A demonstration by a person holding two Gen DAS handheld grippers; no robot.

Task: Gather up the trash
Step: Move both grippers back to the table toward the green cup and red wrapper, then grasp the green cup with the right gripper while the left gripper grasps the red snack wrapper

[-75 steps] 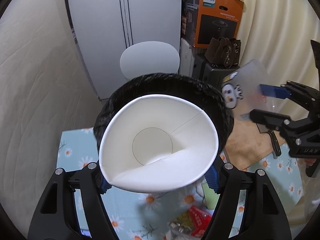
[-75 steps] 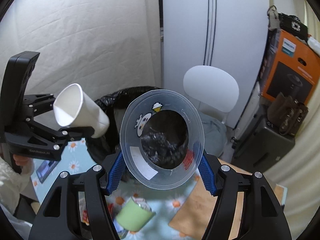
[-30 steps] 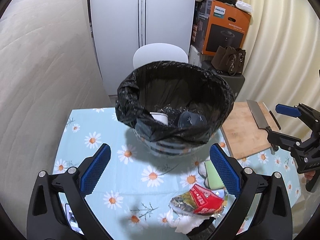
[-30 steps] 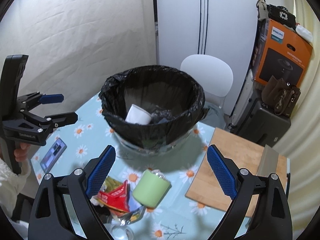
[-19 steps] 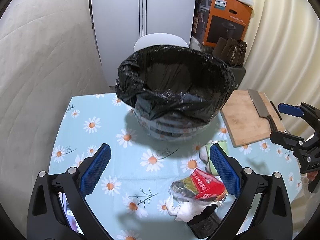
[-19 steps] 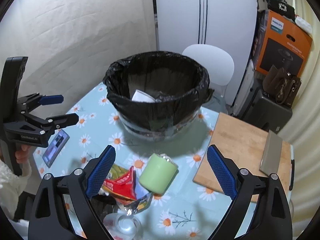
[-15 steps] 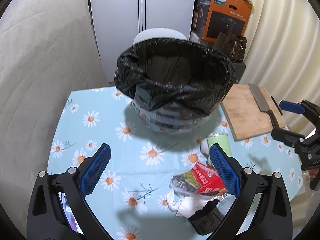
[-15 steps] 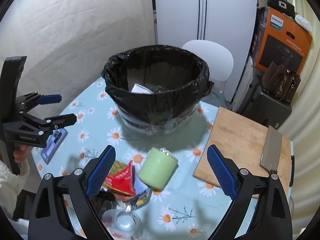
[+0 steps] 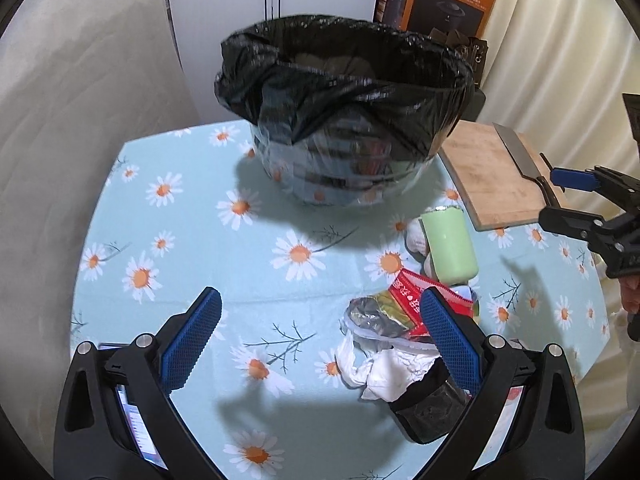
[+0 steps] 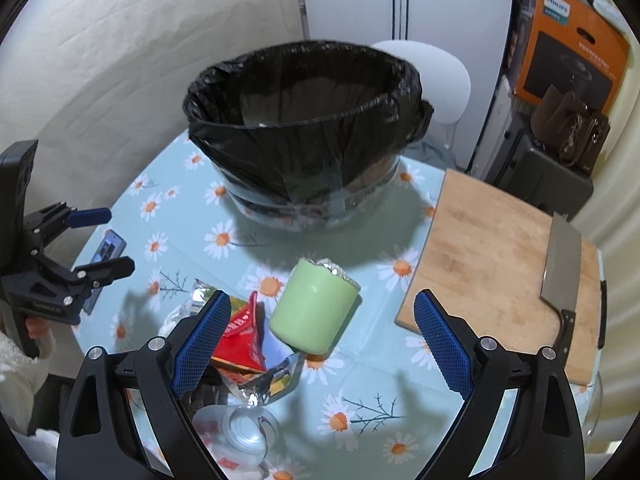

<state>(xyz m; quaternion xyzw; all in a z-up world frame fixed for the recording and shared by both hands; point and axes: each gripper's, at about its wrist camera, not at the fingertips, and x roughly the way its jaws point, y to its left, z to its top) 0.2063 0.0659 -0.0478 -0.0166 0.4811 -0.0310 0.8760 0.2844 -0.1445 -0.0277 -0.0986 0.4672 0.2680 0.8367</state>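
- Both tools are empty, with jaws spread wide: left tool point(image 9: 316, 338) hovers over bare desk point(image 9: 192, 224) just left of the litter; right tool point(image 10: 322, 338) hovers above the litter itself.
- Phone point(image 10: 105, 254) lies at the left edge of the desk, partly behind the left tool; not trash, in my judgement.
- Trash heap sits at the near edge of the desk: red wrapper point(image 9: 412, 298), white crumpled paper point(image 9: 394, 370), a dark packet point(image 9: 428, 412) and a clear plastic container point(image 10: 240, 428). Items overlap; boundaries are hard to separate.
- Lined bin point(image 9: 344, 92) stands at desk centre, behind the heap, well apart from it. Its contents are mostly hidden by the liner.
- Green cup point(image 10: 314, 310) lies on its side between the right tool's fingers in that view, foil at its mouth. Recommended: lower the right tool squarely across the cup's body and close gently, since thin walls may crush or roll.
- Cutting board point(image 10: 492, 264) and cleaver point(image 10: 562, 264) occupy the right side; leave untouched.
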